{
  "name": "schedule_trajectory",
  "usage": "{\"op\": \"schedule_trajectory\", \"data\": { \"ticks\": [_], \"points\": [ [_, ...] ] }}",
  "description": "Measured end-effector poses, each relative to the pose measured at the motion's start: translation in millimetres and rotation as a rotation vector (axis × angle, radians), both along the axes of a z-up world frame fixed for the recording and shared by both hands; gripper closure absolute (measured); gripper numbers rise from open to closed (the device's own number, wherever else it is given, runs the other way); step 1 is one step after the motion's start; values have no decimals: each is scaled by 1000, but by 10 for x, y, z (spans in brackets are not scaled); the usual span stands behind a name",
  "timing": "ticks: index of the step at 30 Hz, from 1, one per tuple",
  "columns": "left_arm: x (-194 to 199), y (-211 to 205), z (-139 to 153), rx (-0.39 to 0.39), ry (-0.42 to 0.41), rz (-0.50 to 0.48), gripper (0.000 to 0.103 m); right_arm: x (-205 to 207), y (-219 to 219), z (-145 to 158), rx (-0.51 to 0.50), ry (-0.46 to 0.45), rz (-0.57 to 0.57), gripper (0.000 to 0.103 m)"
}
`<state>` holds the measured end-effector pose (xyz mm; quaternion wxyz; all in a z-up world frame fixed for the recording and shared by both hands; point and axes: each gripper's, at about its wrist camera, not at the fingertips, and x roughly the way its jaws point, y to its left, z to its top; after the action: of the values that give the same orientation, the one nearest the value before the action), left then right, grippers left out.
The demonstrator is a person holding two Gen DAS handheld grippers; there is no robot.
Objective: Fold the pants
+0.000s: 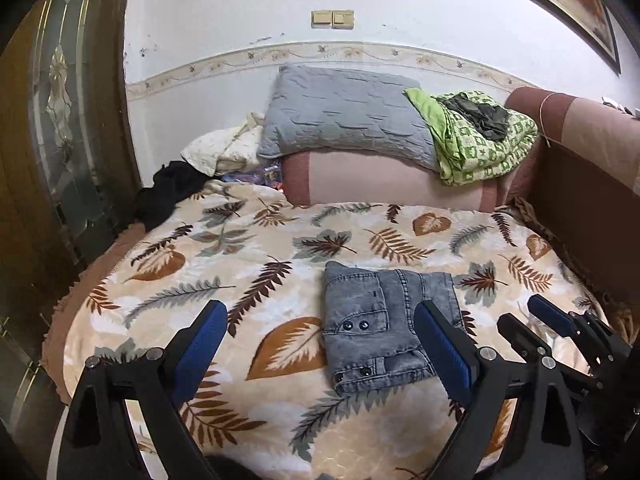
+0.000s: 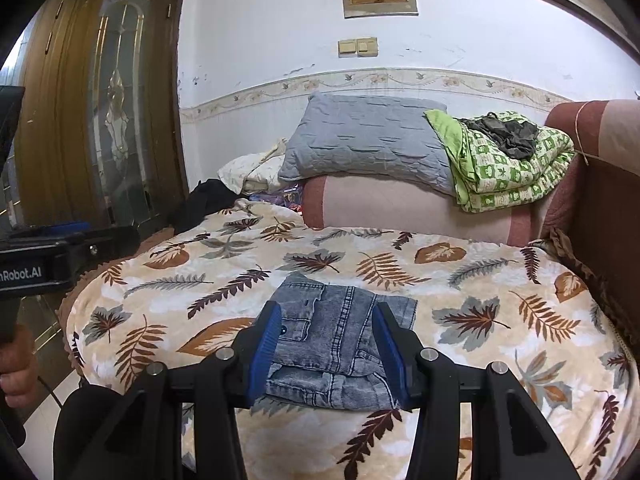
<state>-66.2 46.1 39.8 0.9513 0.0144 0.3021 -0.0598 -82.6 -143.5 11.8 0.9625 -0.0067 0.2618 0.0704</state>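
Left hand-held gripper point(image 1: 320, 344): blue-padded fingers spread wide, holding nothing, hovering over the near part of the bed; its right finger overlaps the folded pants' right edge in the left wrist view.
Right hand-held gripper point(image 2: 326, 354): fingers apart, nothing between them pinched; the pants show through the gap, and whether the pads touch the cloth I cannot tell.
Person's hand point(image 2: 16, 364): grips the left tool's handle at the left edge of the right wrist view.
Pants point(image 1: 384, 328): grey denim, folded into a compact rectangle, snap buttons and pocket flaps on top, lying flat near the front edge of the bed, right of centre in the left wrist view.
Bed point(image 1: 224, 264): covered by a cream blanket with brown and grey leaves.
Far end of the bed: pink bolster point(image 1: 396, 184) with a grey quilted pillow point(image 1: 344, 116) on it and a folded green patterned quilt point(image 1: 488, 148) carrying a dark garment point(image 1: 484, 114).
Far left corner: cream pillow point(image 1: 218, 150) and black clothing point(image 1: 168, 192).
Room: white wall with a floral border, double light switch point(image 1: 333, 19), framed pictures, wooden glass-panelled door point(image 2: 116, 112) at left.
Edges: brown padded side point(image 1: 580, 200) rises along the bed's right; blanket around the pants lies open on all sides.
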Motion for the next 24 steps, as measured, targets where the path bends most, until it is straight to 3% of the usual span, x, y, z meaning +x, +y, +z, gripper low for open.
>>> {"op": "schedule_trajectory", "data": {
  "ticks": [24],
  "points": [
    [260,261,-425,32,112,52,9,144,130,-23,-21,28,-17,52]
  ]
}}
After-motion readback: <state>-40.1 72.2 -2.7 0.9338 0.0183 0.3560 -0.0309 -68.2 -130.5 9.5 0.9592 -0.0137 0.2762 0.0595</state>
